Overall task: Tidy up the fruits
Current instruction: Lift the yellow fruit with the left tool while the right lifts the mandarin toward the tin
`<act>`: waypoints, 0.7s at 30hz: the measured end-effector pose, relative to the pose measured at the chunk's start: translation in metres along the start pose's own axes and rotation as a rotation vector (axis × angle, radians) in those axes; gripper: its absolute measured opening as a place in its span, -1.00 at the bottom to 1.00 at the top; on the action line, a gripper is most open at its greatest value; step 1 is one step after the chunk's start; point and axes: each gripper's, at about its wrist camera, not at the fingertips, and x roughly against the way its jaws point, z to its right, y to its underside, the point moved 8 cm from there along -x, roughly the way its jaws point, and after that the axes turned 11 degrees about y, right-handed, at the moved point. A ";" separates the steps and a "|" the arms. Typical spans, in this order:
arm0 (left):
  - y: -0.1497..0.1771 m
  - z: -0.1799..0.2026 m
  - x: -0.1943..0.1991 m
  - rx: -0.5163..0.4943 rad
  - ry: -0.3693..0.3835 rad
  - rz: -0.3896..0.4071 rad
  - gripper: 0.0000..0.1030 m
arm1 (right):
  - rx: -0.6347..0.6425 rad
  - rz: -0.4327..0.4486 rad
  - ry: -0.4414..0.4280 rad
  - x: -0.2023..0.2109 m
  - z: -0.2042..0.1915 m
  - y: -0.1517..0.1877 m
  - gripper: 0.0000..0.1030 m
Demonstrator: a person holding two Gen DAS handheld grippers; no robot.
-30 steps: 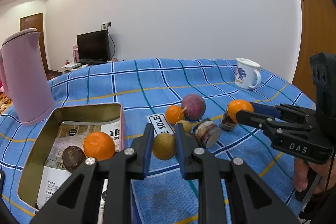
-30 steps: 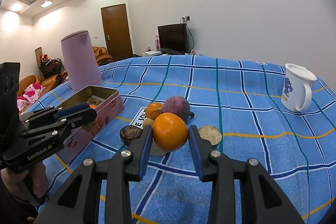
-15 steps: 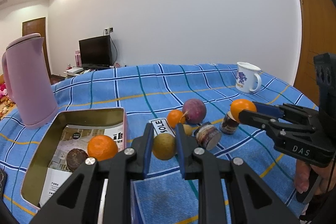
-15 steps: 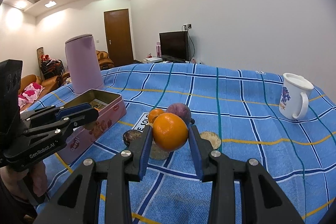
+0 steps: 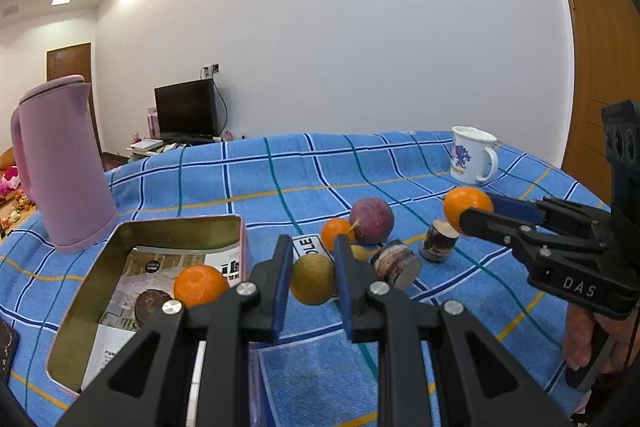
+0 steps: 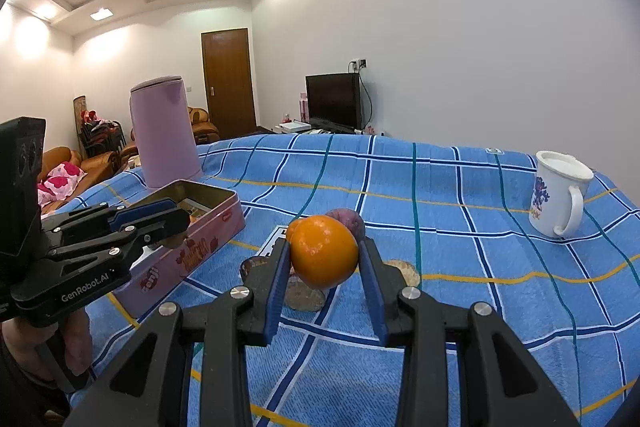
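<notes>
Oranges (image 5: 467, 207): three. Yellow-green fruit (image 5: 313, 283): one. Purple fruit (image 5: 371, 220): one. Tin (image 5: 92, 275): one. Mug (image 5: 472, 155): one. Pink jug (image 5: 60, 167): one.

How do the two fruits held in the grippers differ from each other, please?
The fruit in the left gripper is a dull yellow-brown fruit; the one in the right gripper is a glossy bright orange. The orange looks larger, and the jaws around it stand wider than those around the yellow-brown fruit. Both are round, clamped between blue pads and held above the blue checked cloth.
</notes>
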 end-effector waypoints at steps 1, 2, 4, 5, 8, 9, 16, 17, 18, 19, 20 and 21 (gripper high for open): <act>0.000 0.000 0.001 -0.001 -0.003 0.003 -0.56 | 0.000 0.006 0.001 0.001 0.000 0.000 -0.28; 0.000 0.000 0.002 -0.002 -0.005 0.007 -0.57 | 0.000 0.010 0.001 0.002 0.000 -0.001 -0.28; -0.001 0.001 0.002 -0.006 -0.005 0.012 -0.57 | 0.001 0.016 0.000 0.003 0.000 -0.001 -0.28; -0.001 0.001 0.003 -0.010 -0.009 0.015 -0.57 | 0.001 0.015 -0.001 0.003 0.000 -0.001 -0.28; -0.002 0.002 0.005 -0.017 -0.016 0.025 -0.56 | 0.000 0.019 -0.001 0.004 0.000 -0.002 -0.28; -0.002 0.002 0.006 -0.019 -0.021 0.031 -0.57 | -0.001 0.023 -0.001 0.004 0.000 -0.002 -0.28; -0.005 0.003 0.011 -0.032 -0.041 0.059 -0.57 | 0.000 0.034 0.000 0.007 0.000 -0.002 -0.28; -0.005 0.003 0.012 -0.033 -0.042 0.061 -0.57 | 0.001 0.036 0.002 0.007 0.000 -0.002 -0.28; -0.005 0.003 0.012 -0.033 -0.043 0.062 -0.57 | 0.001 0.038 0.002 0.007 0.000 -0.002 -0.28; -0.005 0.003 0.012 -0.033 -0.044 0.063 -0.57 | 0.000 0.040 0.001 0.008 0.001 -0.003 -0.28; -0.005 0.003 0.013 -0.032 -0.045 0.066 -0.57 | -0.001 0.042 0.003 0.008 0.001 -0.003 -0.28; -0.005 0.003 0.013 -0.031 -0.045 0.067 -0.57 | -0.001 0.043 0.003 0.009 0.001 -0.003 -0.28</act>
